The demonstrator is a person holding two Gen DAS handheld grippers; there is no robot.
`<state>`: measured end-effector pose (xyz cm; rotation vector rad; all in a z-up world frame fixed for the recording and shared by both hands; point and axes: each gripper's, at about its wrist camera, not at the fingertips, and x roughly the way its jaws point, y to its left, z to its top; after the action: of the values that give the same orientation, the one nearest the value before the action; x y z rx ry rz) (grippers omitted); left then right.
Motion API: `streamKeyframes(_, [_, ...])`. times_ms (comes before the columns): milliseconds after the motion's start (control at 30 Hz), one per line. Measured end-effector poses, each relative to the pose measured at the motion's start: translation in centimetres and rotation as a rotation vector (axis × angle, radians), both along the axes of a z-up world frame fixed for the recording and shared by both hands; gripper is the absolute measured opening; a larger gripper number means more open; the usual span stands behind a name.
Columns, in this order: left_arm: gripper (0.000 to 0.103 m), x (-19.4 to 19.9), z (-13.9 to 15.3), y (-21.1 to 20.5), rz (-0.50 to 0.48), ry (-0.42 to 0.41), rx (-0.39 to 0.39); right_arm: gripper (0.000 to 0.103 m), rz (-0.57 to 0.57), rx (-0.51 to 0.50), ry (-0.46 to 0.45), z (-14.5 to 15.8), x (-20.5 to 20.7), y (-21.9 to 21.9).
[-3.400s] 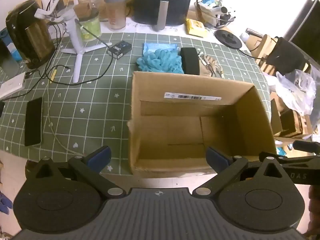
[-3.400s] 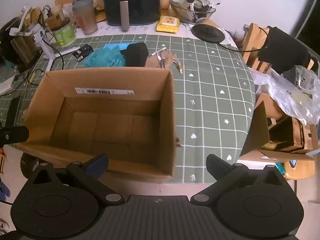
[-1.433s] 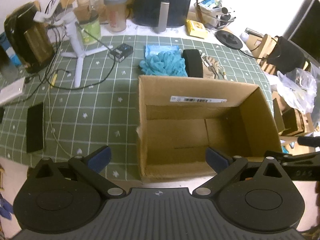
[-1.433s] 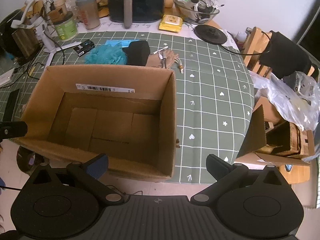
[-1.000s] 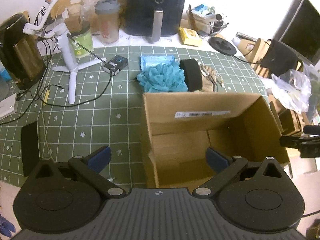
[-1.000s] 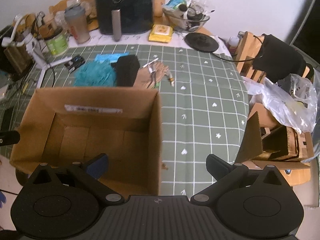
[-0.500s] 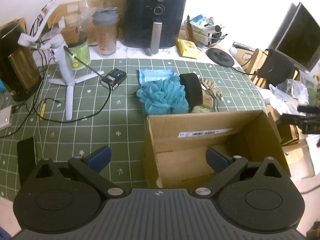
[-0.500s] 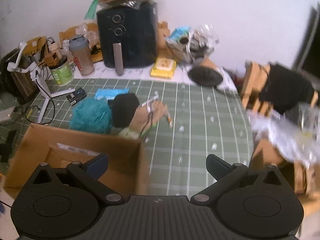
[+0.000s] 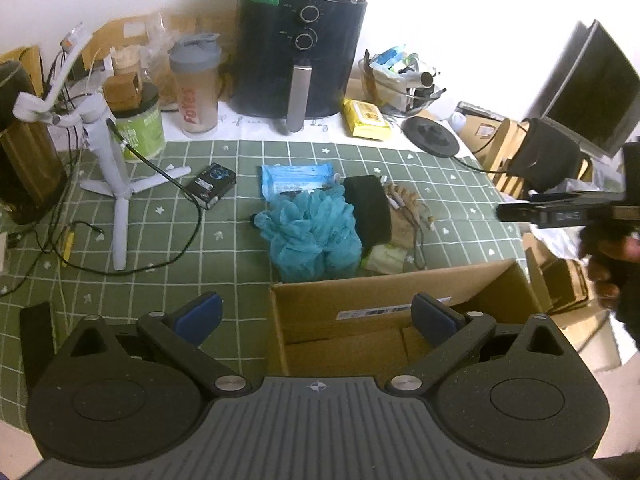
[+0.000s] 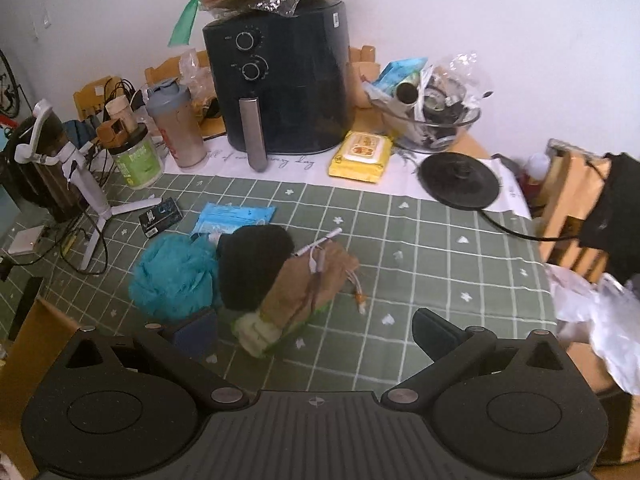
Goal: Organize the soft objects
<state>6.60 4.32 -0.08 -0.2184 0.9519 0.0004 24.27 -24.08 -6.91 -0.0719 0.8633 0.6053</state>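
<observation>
Cardboard box (image 9: 400, 316) open-topped, nothing visible inside; blue mesh pouf (image 9: 312, 236), black beanie (image 9: 370, 210), tan cloth (image 10: 310, 284) heaped just beyond its far wall; left gripper (image 9: 316, 312), right gripper (image 10: 316, 328) both spread, holding nothing

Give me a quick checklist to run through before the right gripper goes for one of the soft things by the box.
1. Right gripper open: ok, fingers spread wide with nothing between them.
2. Left gripper free: ok, open, holding nothing.
3. Cardboard box ready: ok, open on top; the part of its inside that shows is bare.
4. Blue mesh puff reachable: ok, on the table beside the black beanie.
5. Snag risk: not ok, a white cable lies across the brown cloth.
6. Green and white cloth free to lift: cannot tell, partly under the brown cloth.
</observation>
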Motion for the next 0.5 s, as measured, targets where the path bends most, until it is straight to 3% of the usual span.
streamKeyframes(167, [0.103,0.3,0.1,0.0,0.013,0.006,-0.007,0.102,0.038,-0.028,-0.013,-1.6,2.6,1.3])
streamKeyframes(500, [0.103,1.1,-0.8,0.7,0.098,0.056,-0.022,0.085,0.105,-0.016,-0.008,-5.2,5.9,3.0])
